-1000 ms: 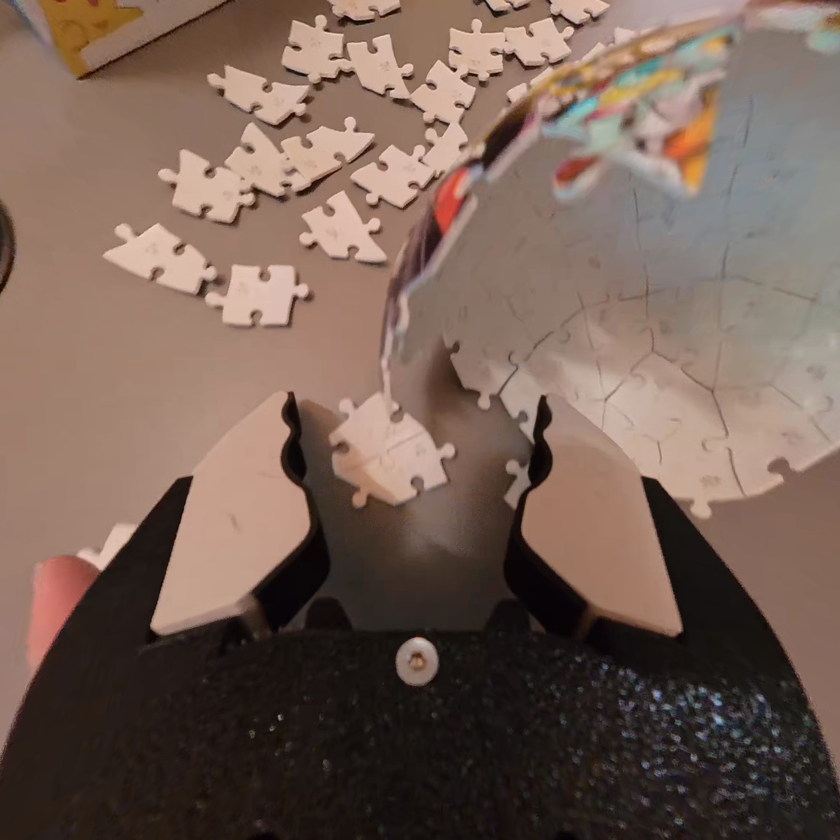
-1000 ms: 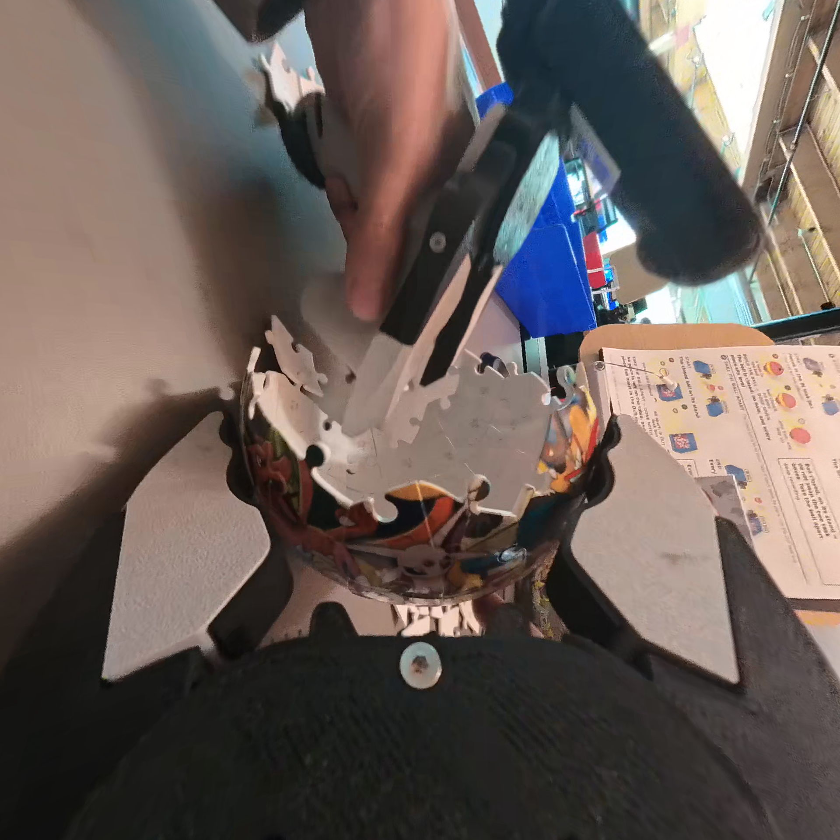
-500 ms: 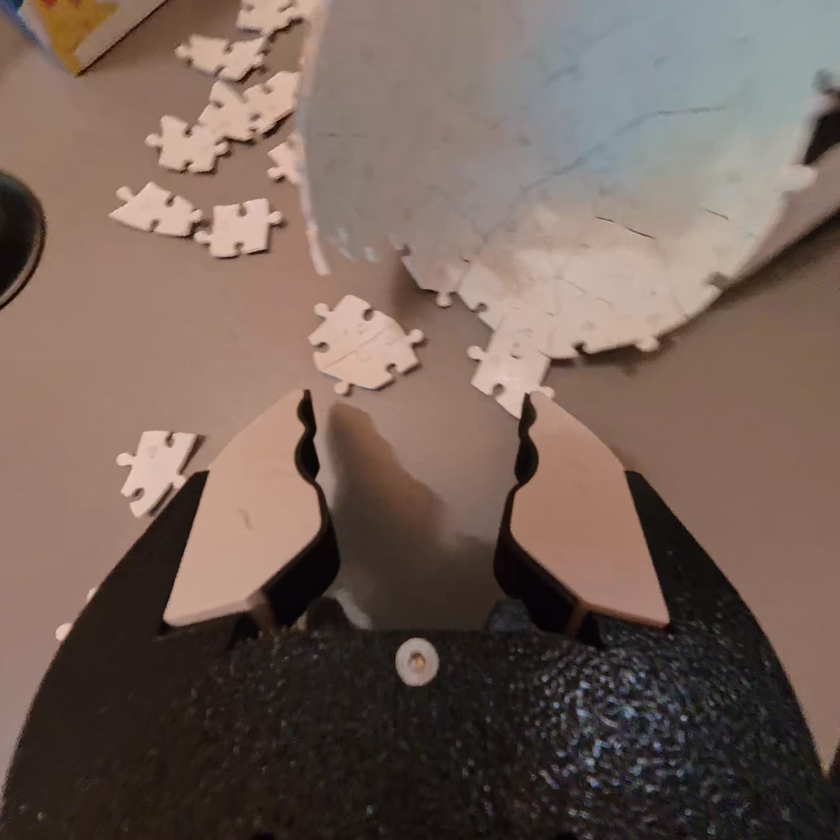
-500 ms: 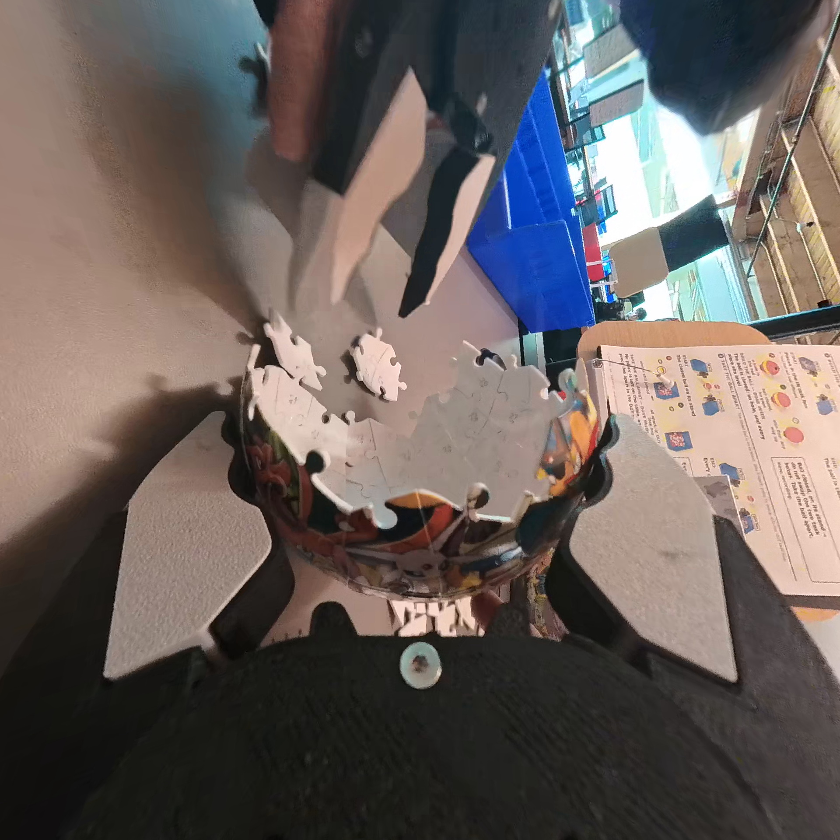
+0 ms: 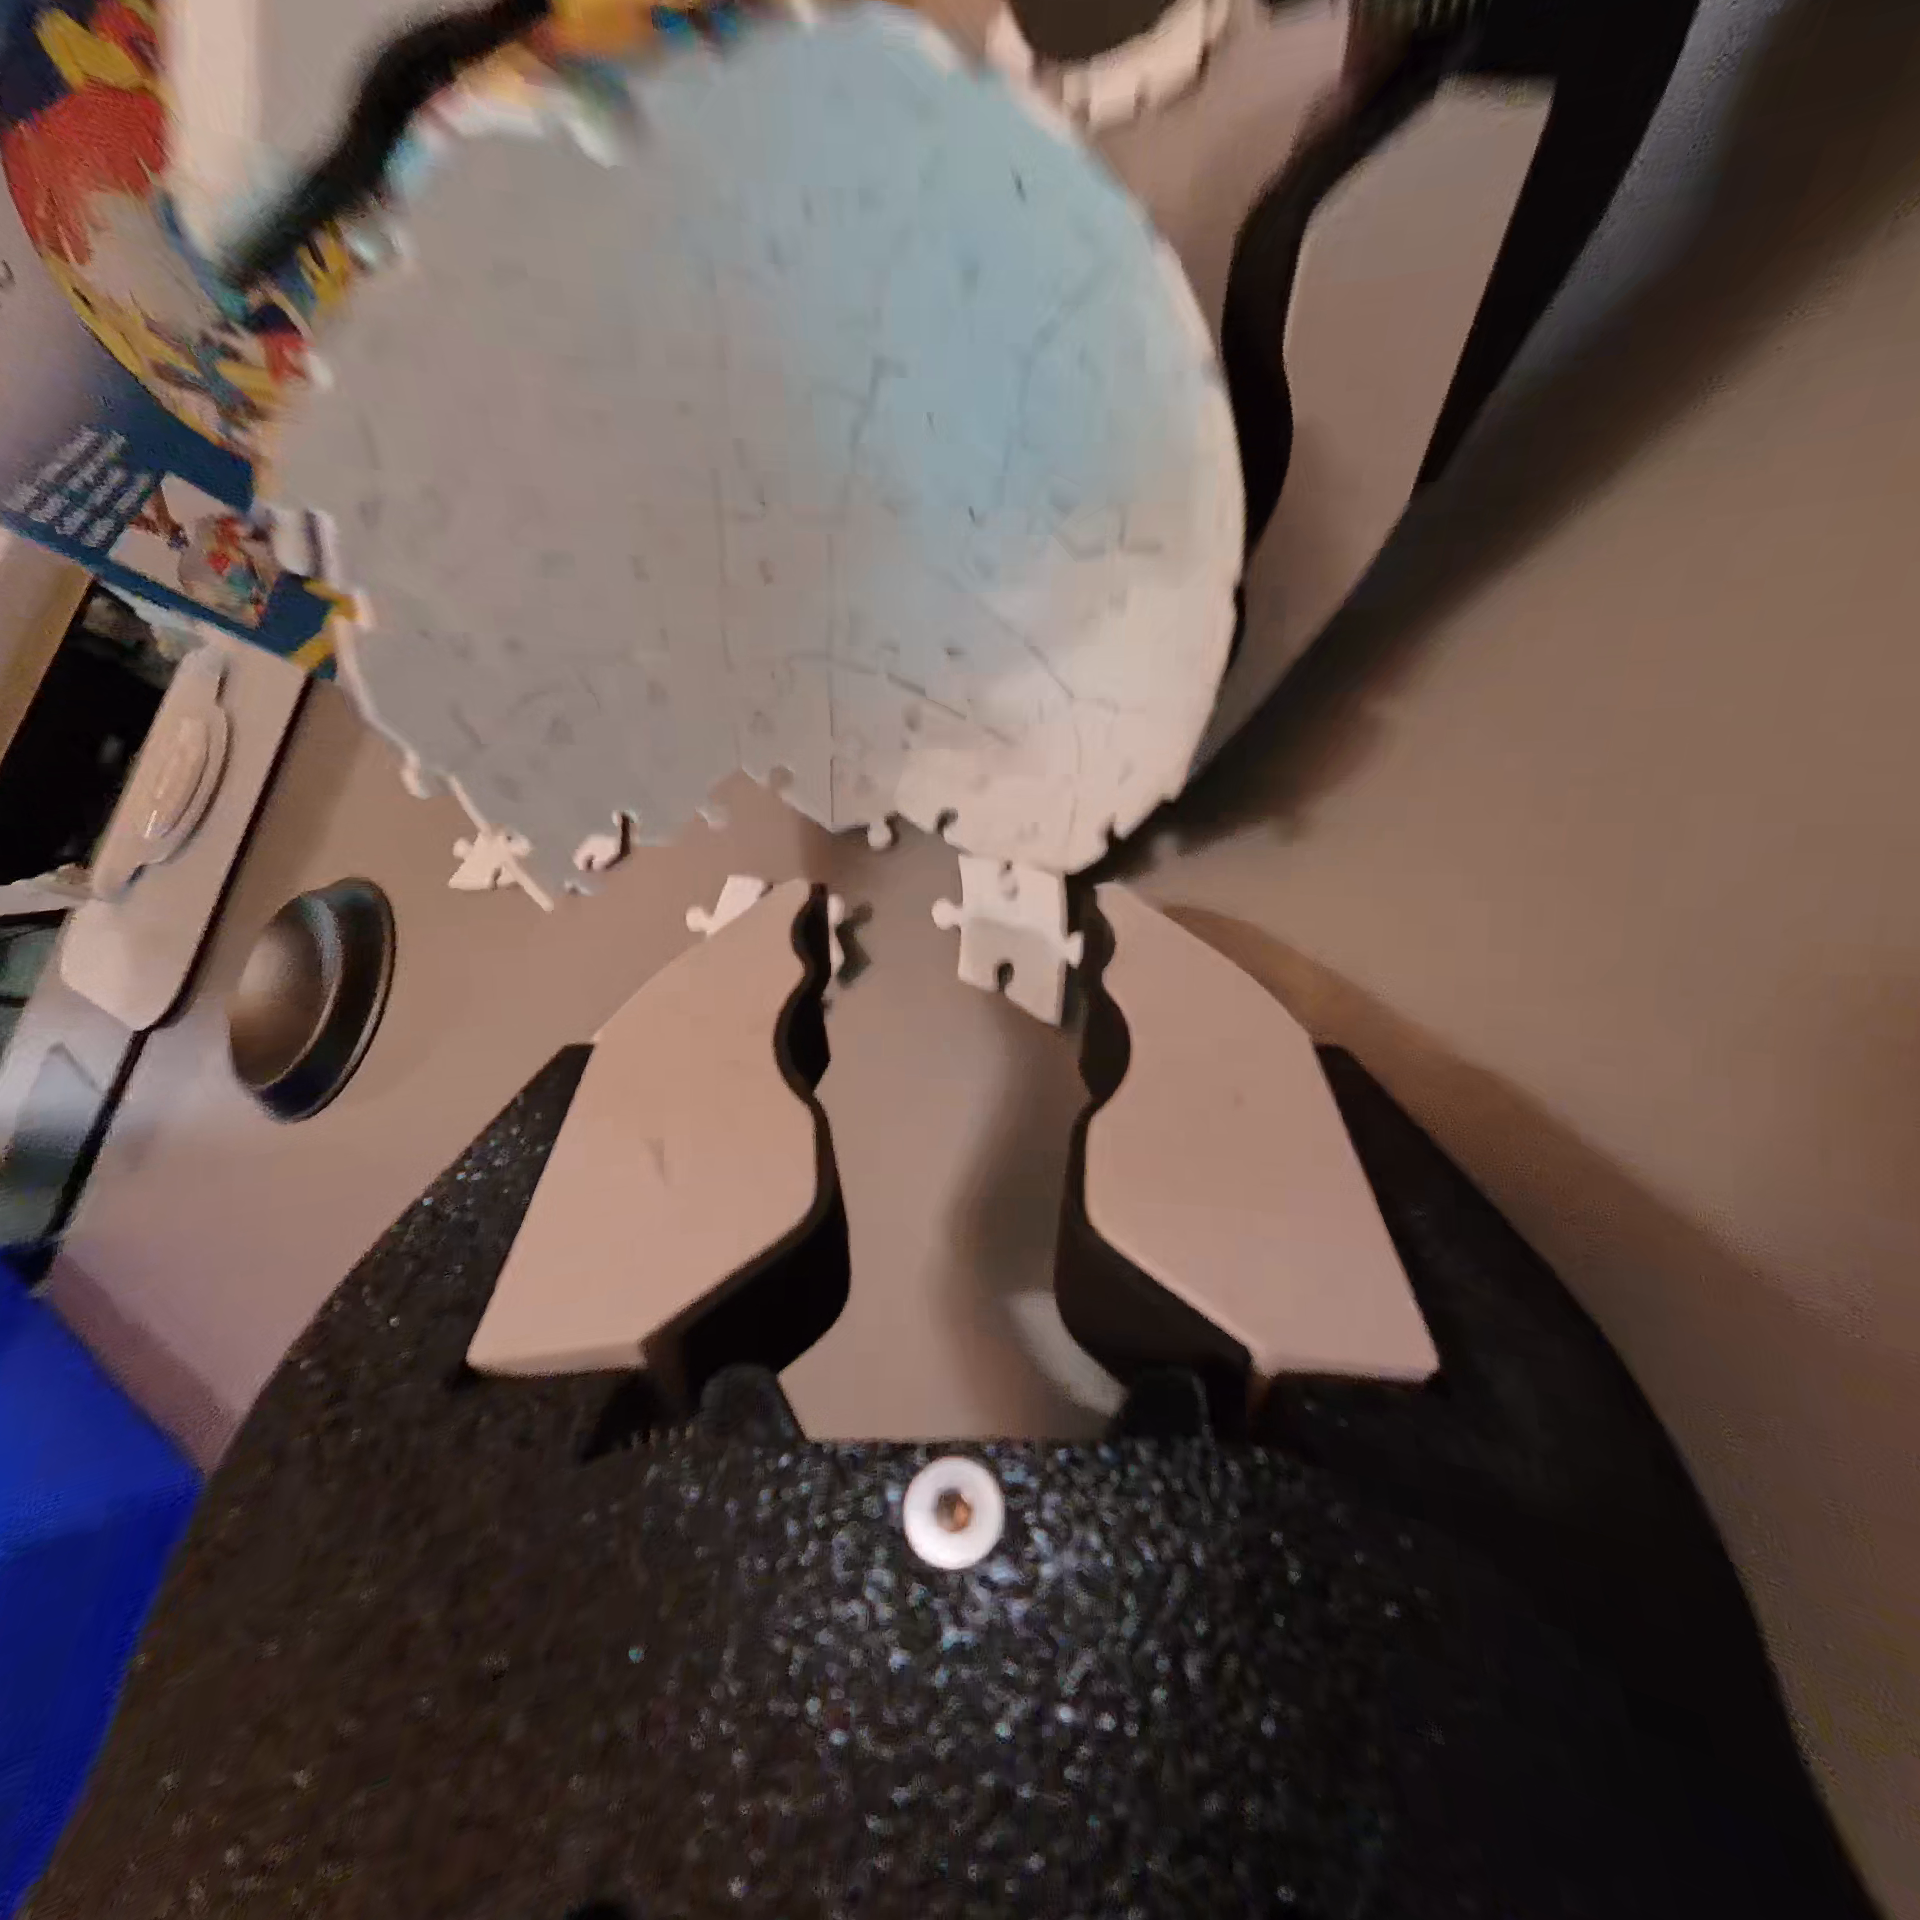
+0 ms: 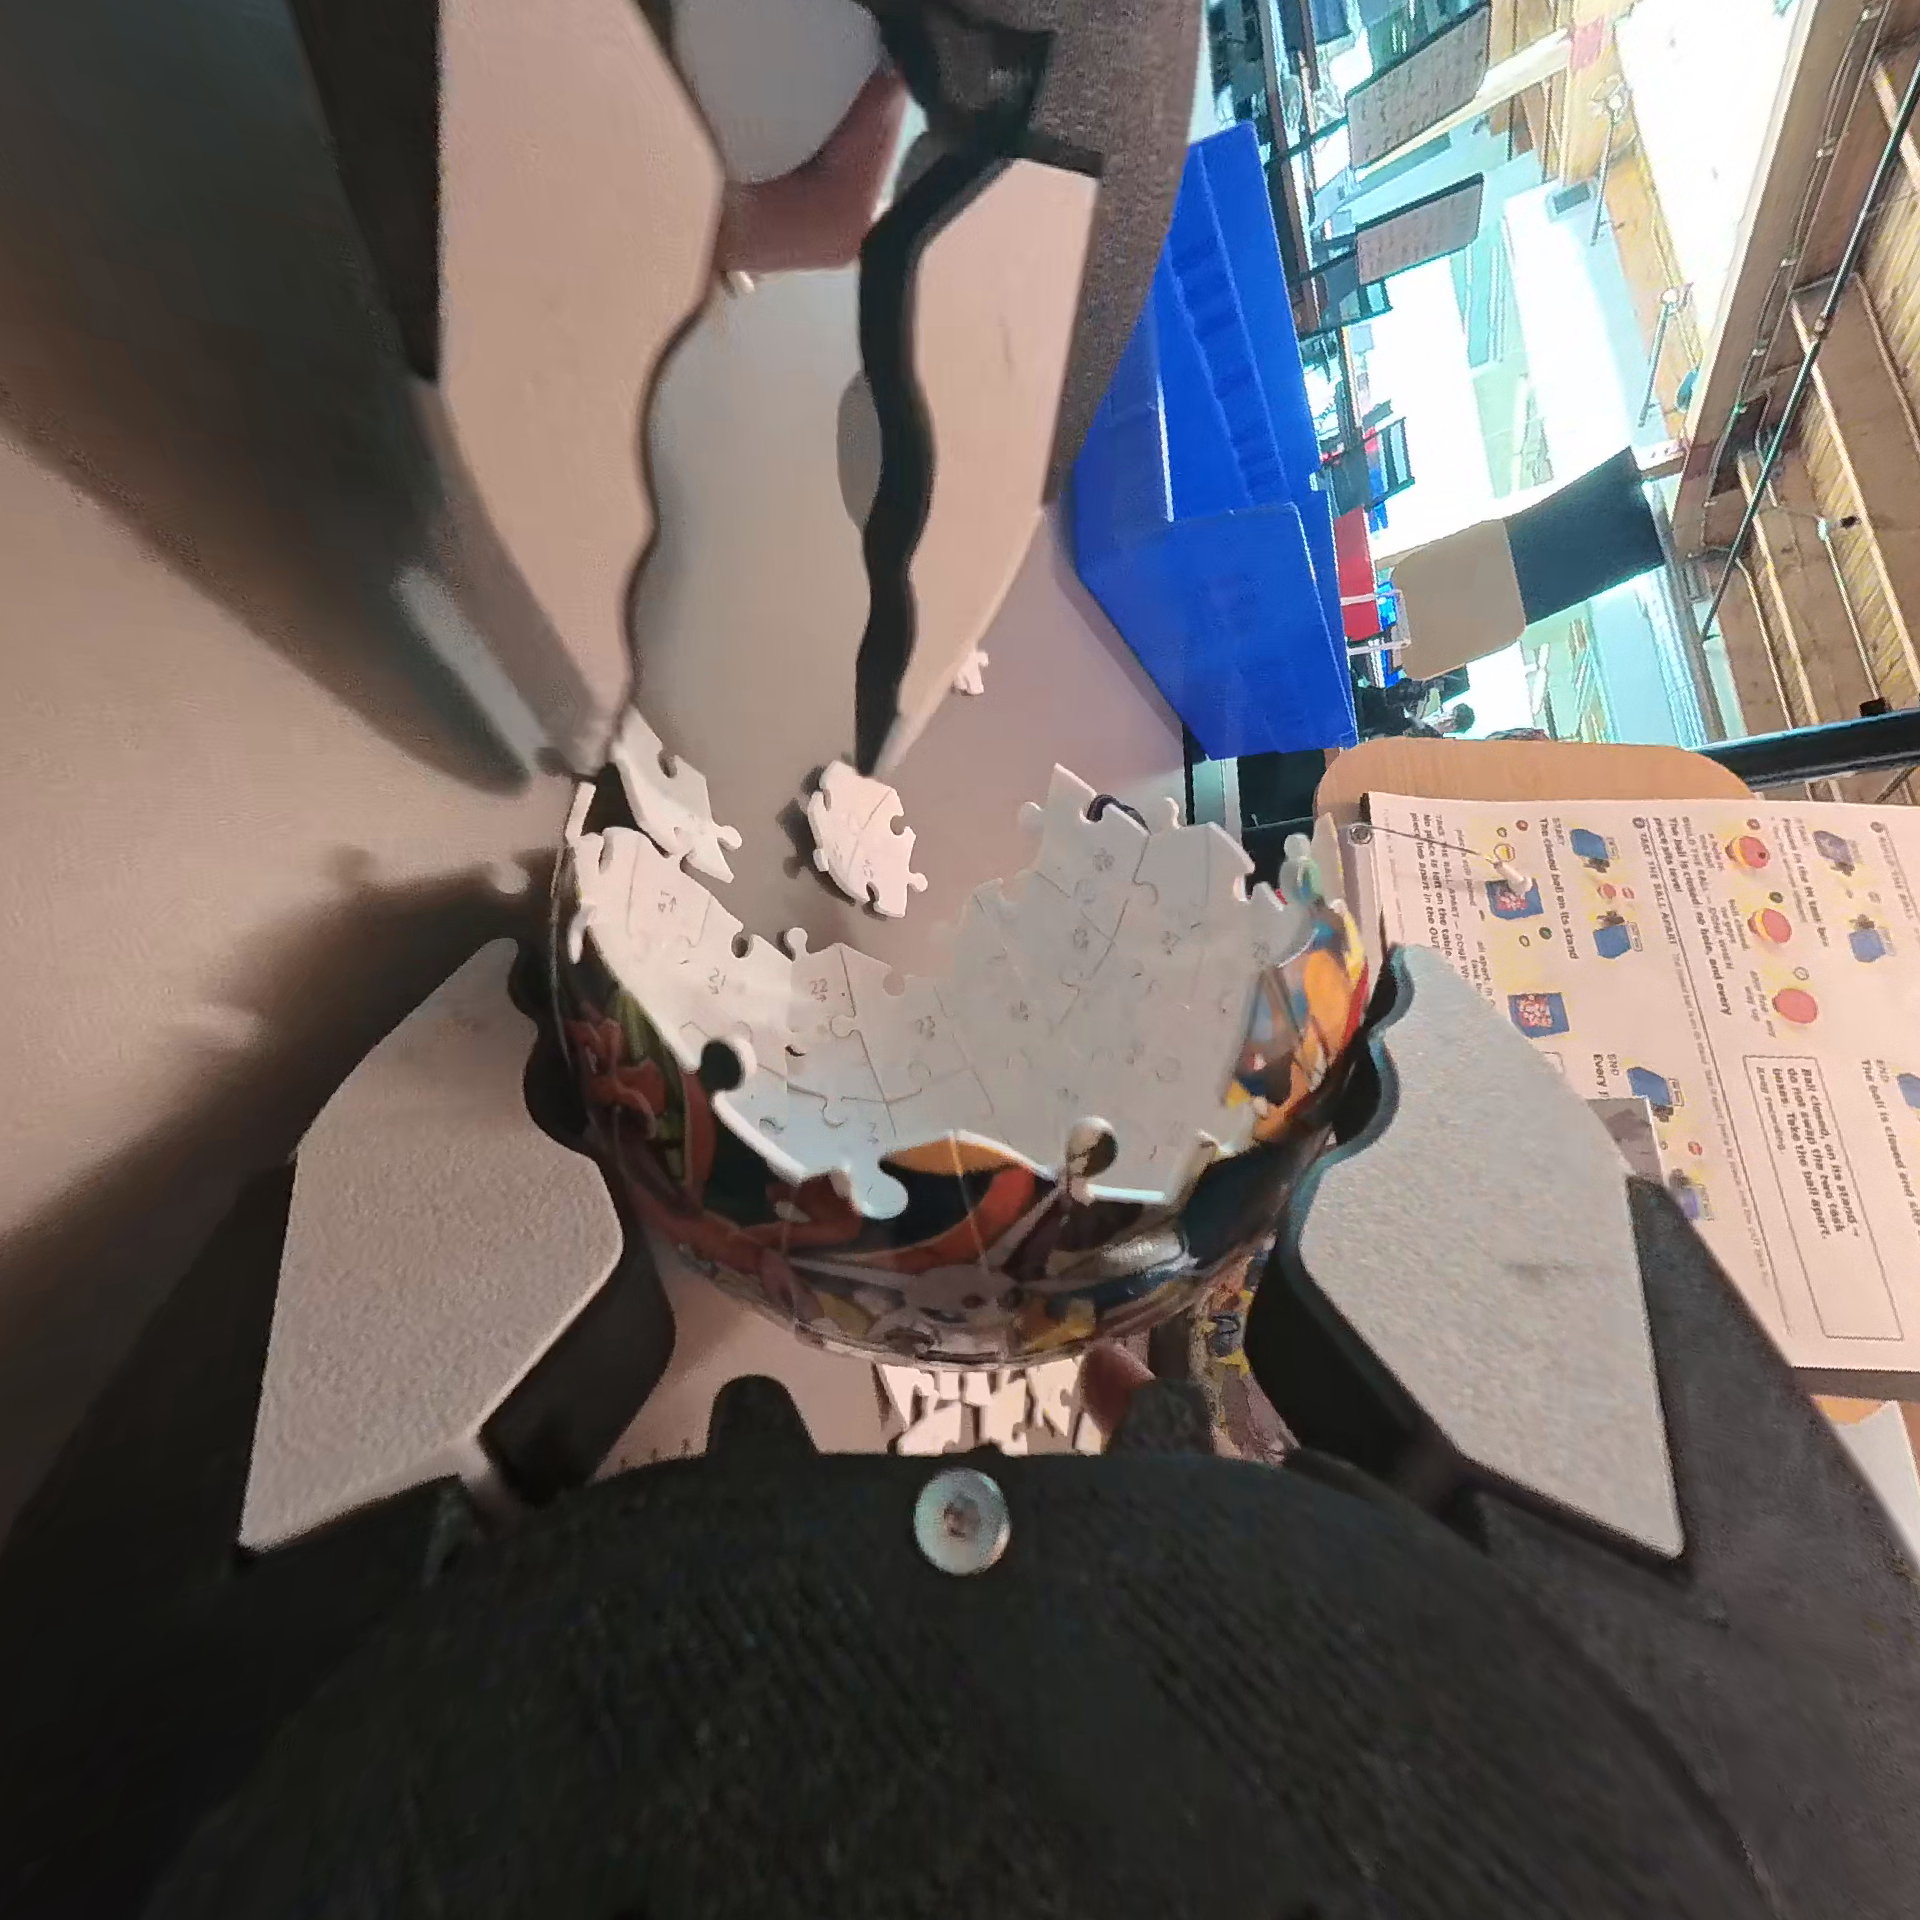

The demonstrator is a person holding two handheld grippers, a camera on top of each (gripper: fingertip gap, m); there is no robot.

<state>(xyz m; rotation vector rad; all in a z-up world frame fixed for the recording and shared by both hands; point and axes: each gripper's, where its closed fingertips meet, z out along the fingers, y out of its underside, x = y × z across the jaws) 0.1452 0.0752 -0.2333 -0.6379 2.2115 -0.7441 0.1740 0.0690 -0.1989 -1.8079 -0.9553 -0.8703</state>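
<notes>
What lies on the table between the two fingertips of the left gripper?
In the right wrist view, a loose white puzzle piece lies on the grey table between the fingertips of the left gripper, near one tip, just beyond the puzzle shell held by the right gripper.

Left gripper (image 5: 951, 935): jaws parted with a clear gap, nothing between them; the tips hang just short of the jagged rim of the puzzle bowl (image 5: 769, 457), whose white inside faces it.
Left gripper seen from the right wrist view (image 6: 743, 748): reaches toward the bowl's open rim, one fingertip right at the rim's edge.
Right gripper (image 6: 961, 1049): both fingers pressed against opposite outer sides of the puzzle bowl (image 6: 935, 1268), gripping it.
</notes>
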